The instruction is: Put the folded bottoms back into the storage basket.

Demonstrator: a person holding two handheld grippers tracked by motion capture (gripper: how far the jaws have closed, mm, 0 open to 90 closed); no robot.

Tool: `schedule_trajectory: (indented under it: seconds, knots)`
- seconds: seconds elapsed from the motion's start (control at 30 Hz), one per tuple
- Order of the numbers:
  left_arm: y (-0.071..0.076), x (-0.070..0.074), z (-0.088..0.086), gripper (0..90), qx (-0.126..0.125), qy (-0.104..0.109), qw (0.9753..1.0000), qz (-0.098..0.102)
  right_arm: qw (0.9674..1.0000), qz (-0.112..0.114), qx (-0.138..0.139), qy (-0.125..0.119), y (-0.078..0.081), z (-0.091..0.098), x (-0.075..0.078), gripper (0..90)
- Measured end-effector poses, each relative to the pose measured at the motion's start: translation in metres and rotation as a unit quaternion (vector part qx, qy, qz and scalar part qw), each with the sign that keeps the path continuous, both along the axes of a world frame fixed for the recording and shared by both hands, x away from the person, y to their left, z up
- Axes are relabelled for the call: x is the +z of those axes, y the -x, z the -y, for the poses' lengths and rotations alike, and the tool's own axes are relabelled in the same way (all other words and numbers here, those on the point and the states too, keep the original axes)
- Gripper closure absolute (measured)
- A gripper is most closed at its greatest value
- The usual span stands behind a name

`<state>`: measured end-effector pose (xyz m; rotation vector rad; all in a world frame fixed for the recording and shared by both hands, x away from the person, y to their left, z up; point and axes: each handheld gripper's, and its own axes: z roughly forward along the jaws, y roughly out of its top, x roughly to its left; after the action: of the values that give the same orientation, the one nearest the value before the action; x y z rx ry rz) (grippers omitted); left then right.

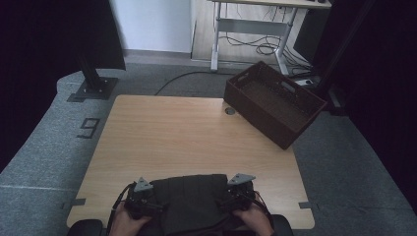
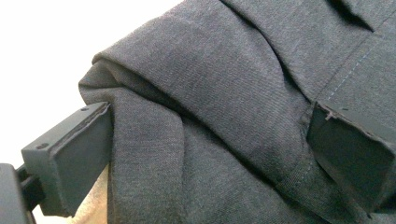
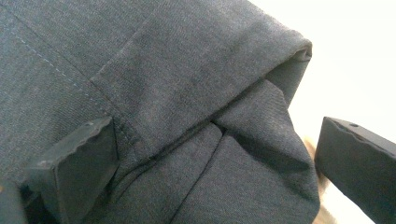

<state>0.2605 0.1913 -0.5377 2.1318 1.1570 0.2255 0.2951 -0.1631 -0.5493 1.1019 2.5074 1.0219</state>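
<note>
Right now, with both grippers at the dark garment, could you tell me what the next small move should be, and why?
Probably close both. The left gripper and right gripper each straddle a folded corner of the dark grey garment with their fingers apart, so neither grips it yet.

A single dark numeral (image 1: 88, 128), marked on the grey floor (image 1: 44, 147) just left of the tabletop (image 1: 187, 137) at the left of the high view, reads as a 9. No other lettering is legible.
</note>
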Motion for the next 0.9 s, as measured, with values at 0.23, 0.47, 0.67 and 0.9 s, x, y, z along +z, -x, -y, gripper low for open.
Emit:
schedule_trajectory:
  seconds: [0.23, 0.47, 0.67, 0.9]
  knots:
    - [0.005, 0.000, 0.001, 1.8, -0.007, 0.000, 1.0000, 0.001, 1.0000, -0.003, 0.002, 0.001, 0.005, 0.001, 0.001, 0.1]
    - [0.002, 0.004, 0.001, 1.0, -0.028, -0.013, 0.9994, 0.013, 0.9999, -0.008, 0.013, -0.004, 0.003, 0.003, 0.002, 2.3]
    - [-0.004, 0.010, 0.000, 0.0, -0.044, -0.006, 0.9988, 0.020, 0.9993, -0.021, 0.021, -0.021, 0.000, 0.007, 0.004, 4.2]
    - [-0.019, 0.021, -0.008, 0.0, -0.037, 0.004, 0.9986, 0.039, 0.9992, -0.014, 0.019, -0.033, -0.003, 0.012, 0.012, 1.3]
